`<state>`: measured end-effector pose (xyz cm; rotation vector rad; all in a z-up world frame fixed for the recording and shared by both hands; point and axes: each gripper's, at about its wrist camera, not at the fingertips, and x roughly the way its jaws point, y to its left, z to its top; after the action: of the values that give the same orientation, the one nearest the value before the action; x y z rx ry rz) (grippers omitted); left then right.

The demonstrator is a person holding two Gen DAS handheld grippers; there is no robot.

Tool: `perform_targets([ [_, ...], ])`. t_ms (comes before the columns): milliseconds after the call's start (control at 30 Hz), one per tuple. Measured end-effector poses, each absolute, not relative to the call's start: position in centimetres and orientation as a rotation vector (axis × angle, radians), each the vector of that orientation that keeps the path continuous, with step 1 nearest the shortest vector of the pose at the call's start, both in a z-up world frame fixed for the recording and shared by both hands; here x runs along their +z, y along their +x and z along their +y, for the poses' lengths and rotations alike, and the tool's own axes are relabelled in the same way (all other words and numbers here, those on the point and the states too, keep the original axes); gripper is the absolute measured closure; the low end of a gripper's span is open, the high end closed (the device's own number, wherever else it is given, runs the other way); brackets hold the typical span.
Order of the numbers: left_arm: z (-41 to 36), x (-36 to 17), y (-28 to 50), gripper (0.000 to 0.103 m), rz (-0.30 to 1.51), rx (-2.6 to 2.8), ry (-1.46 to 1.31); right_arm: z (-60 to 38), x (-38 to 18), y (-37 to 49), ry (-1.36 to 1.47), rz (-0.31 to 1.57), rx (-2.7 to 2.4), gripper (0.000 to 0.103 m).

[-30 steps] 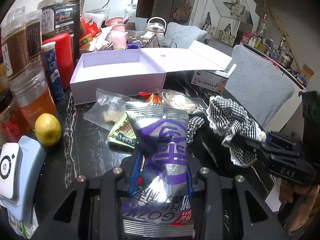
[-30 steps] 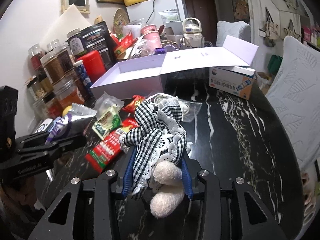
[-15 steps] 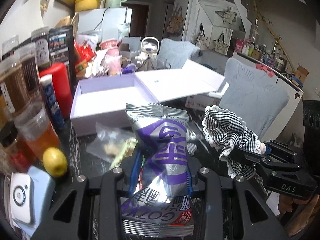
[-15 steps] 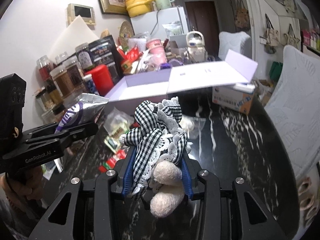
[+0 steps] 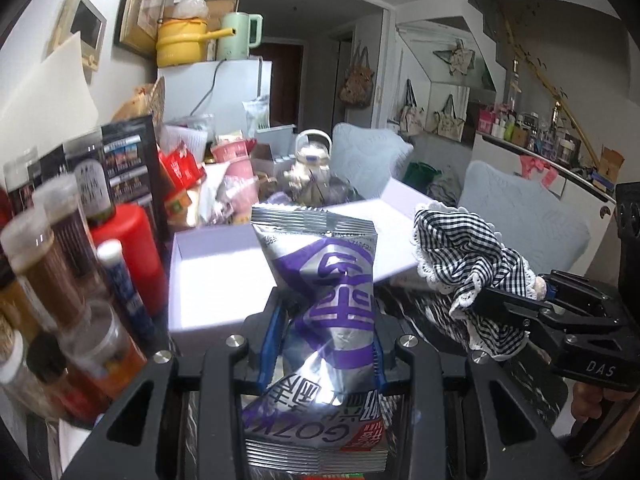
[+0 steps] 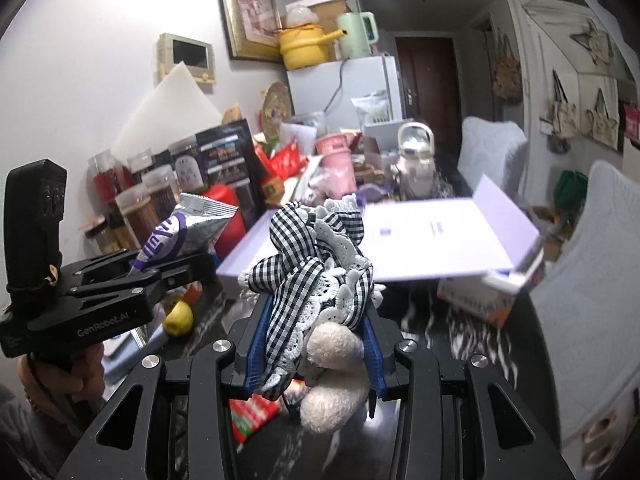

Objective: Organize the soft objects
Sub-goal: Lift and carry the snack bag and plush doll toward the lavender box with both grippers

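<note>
Soft things fill both my grippers, lifted clear of the black marble table [image 6: 472, 364]. Ahead of both tools sits the open lavender box [image 5: 216, 276], its lid [image 6: 440, 236] folded back. My left gripper [image 5: 324, 332] is clamped tight on a silver-and-purple snack bag [image 5: 332, 292], standing upright between the blue pads. My right gripper [image 6: 314, 332] pinches a black-and-white gingham frilled cloth [image 6: 316, 256] with fuzzy white pompoms [image 6: 336, 376] hanging below.

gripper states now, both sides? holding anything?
Left gripper: shut on the silver and purple snack bag.
Right gripper: shut on the black-and-white gingham cloth with lace trim.
</note>
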<state>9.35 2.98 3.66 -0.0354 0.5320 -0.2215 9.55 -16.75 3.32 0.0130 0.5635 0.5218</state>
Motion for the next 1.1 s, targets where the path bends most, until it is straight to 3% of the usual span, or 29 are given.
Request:
perform_targets([
  [600,7.0,8.8,17.9,0.067,0.398,-0.076,-0.033,-13.7,7.1,19.3,0.017,0.498,0.548,0.063],
  [1100,8.6,5.6,25.0,0.067,0.466,0.007,-0.021,-9.4,6.4,27.2,0.025,0.508,0.579,0.063],
])
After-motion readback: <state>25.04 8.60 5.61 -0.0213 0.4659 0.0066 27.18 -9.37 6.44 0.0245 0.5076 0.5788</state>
